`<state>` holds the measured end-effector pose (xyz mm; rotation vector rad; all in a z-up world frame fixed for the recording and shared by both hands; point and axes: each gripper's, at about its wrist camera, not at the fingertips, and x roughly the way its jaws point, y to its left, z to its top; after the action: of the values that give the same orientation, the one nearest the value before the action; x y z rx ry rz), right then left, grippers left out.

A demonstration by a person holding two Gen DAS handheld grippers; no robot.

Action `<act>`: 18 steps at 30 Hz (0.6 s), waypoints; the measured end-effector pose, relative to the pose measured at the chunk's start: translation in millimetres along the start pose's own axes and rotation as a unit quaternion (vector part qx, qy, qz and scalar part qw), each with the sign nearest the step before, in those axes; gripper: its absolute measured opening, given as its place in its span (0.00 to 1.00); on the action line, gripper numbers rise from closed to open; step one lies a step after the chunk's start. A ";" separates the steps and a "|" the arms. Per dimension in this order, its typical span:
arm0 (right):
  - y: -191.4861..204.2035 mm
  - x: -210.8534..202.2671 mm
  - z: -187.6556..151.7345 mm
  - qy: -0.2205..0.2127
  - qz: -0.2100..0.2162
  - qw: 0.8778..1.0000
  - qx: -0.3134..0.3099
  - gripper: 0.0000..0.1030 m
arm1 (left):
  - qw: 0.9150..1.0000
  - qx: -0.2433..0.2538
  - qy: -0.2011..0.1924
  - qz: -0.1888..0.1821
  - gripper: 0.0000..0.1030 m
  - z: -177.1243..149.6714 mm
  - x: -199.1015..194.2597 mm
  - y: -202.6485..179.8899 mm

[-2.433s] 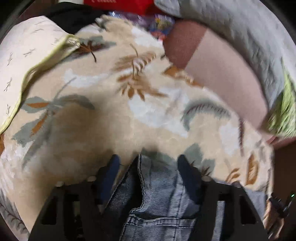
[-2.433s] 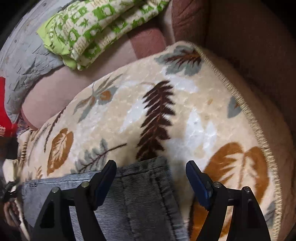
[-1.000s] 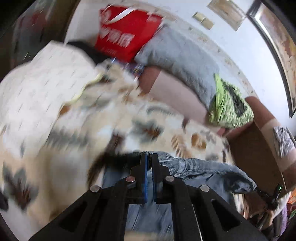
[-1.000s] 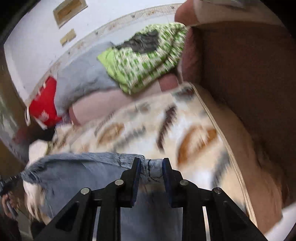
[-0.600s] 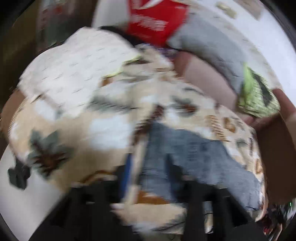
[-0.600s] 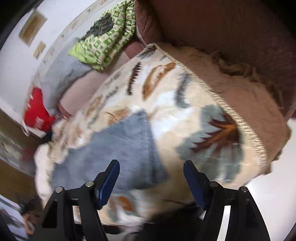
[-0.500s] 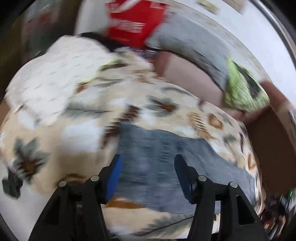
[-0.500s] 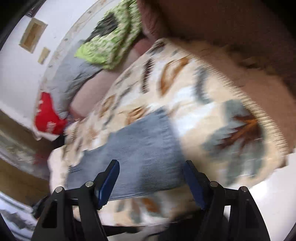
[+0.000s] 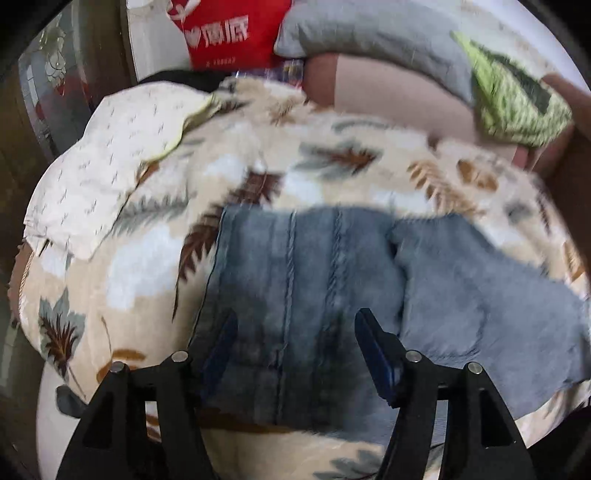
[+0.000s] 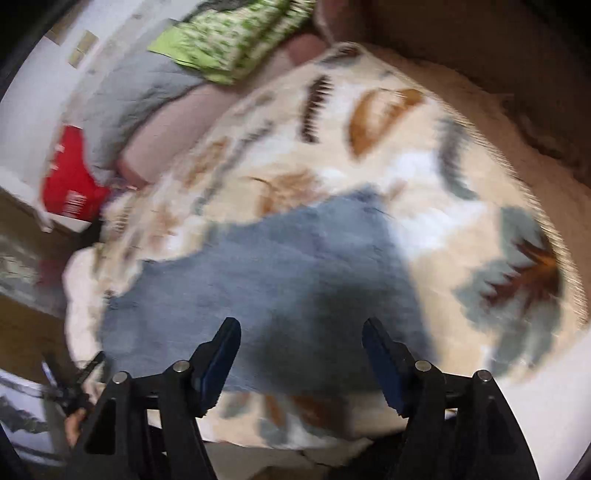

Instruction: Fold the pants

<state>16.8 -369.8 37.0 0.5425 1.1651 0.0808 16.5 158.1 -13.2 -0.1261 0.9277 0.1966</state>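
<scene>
My faded blue denim pants [image 9: 306, 280]; cream fleece blanket [image 9: 147, 266], brown-grey leaf print; red bag [image 9: 229, 29], white lettering; green-patterned cloth [image 10: 225, 40].

brown sofa [image 9: 391, 99], leaf-print blanket [image 9: 147, 258], white wall [image 10: 33, 74]

Faded blue denim pants [image 9: 306, 273], ribbed seams, matt. Fluffy, plush leaf-print blanket [image 9: 140, 266]. Quilted grey cloth cushion [image 9: 369, 40]. Glossy red plastic bag [image 9: 221, 29]. Matt black plastic gripper arms.

blanket [image 9: 147, 258] open around pants [image 9: 303, 280], pillows [image 9: 369, 33] crowd far edge
</scene>
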 end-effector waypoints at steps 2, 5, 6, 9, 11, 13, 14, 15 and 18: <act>-2.9 24.3 -1.5 0.036 -0.018 0.999 -0.002 0.76 | 1.000 0.010 0.002 -0.009 0.72 1.1 5.6 -7.5; -25.5 51.7 -5.0 0.073 -0.067 0.995 0.007 0.70 | 0.997 0.031 0.060 0.025 0.74 -9.1 44.8 -4.9; -23.4 45.9 -0.9 0.066 -0.064 0.996 0.013 0.70 | 0.998 0.019 0.056 0.009 0.75 -11.5 47.3 2.2; -3.3 21.8 8.9 0.020 -0.101 0.995 -0.012 0.71 | 0.999 0.016 0.045 0.011 0.78 -7.8 43.2 9.6; 6.9 19.5 10.7 0.028 -0.036 0.999 -0.026 0.71 | 0.999 0.014 0.045 0.009 0.78 -7.3 44.8 10.0; 6.5 36.8 4.6 0.056 -0.021 0.997 -0.045 0.72 | 0.999 0.009 0.046 0.009 0.78 -6.1 45.3 10.3; -8.0 54.4 -0.6 0.088 -0.075 0.992 -0.041 0.68 | 0.999 0.004 0.047 0.011 0.78 -4.7 40.7 10.1; -26.5 64.0 -0.4 0.097 -0.075 0.992 -0.007 0.65 | 0.999 0.001 0.042 0.014 0.77 -5.8 34.6 10.0; -5.0 37.4 18.9 0.055 -0.084 0.995 -0.001 0.65 | 1.000 -0.001 -0.015 0.007 0.77 2.5 8.7 6.0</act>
<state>47.7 -368.5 8.4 0.4415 1.3140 -0.0327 22.2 165.4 -18.8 -0.1177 0.8993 0.2117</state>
